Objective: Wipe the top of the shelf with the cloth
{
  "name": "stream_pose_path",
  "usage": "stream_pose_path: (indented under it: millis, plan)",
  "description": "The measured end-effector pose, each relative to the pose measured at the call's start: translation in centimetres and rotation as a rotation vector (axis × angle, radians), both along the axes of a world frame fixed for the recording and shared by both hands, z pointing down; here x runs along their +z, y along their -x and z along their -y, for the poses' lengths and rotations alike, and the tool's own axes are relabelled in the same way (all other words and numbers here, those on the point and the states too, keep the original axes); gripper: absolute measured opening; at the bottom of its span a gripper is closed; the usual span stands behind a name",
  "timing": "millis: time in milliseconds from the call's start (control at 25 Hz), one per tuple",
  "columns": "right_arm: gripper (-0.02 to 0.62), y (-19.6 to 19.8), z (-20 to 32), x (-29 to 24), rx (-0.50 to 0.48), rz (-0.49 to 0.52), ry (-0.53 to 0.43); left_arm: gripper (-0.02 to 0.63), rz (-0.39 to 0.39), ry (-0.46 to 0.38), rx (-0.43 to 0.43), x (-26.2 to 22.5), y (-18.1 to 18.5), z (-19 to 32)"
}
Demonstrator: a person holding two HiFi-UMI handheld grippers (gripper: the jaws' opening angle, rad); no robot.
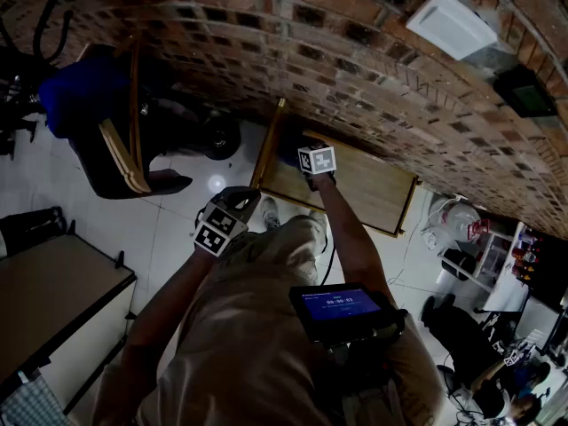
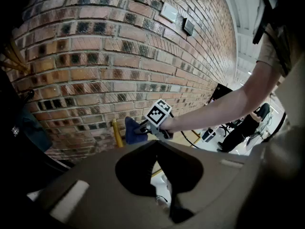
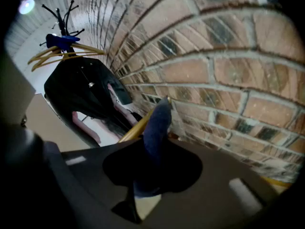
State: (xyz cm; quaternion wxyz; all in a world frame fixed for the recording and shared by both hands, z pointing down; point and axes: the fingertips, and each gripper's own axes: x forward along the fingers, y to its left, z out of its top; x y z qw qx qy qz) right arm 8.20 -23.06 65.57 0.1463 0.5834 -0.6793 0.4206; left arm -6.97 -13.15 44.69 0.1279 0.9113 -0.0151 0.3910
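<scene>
Pale wooden shelf [image 1: 364, 189] with a yellow metal edge, set against a brick wall [image 1: 266, 34]. A dark blue cloth [image 2: 132, 130] is at one end; contact unclear.

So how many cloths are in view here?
1: a blue cloth gripped in the right gripper's tongs, near the brick wall. None in the left gripper; others may be hidden.
</scene>
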Motion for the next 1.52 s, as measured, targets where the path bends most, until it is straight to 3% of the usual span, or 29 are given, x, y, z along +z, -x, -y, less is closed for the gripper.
stream_pose_path:
  millis: [440, 760, 1040, 1240, 1360, 1520]
  plan:
    - [0.089, -1.6, 3.3, 12.9, -0.007, -0.034, 0.247, 0.005, 0.051, 0.041, -0.094, 2.0, 2.0, -0.6]
    - [0.089, -3.1, 1.2, 14.6, -0.052, -0.099, 0.339, 0.005, 0.102, 0.05, -0.189, 3.1, 2.2, -1.5]
    - [0.087, -10.1, -6.0, 14.4, -0.055, -0.198, 0.392, 0.005, 0.07, 0.039, -0.164, 1.9, -2.7, -5.0]
    - [0.086, -15.2, -10.9, 14.6, 0.01, -0.195, 0.405, 0.005, 0.068, 0.032, -0.153, 1.2, -5.4, -6.9]
    - [0.087, -17.3, -13.8, 15.6, 0.045, -0.139, 0.412, 0.005, 0.076, 0.031, -0.144, 1.2, -6.8, -8.1]
    - [0.086, -21.8, -19.1, 15.4, 0.12, -0.156, 0.455, 0.005, 0.073, 0.031, -0.123, 0.7, -9.3, -10.0]
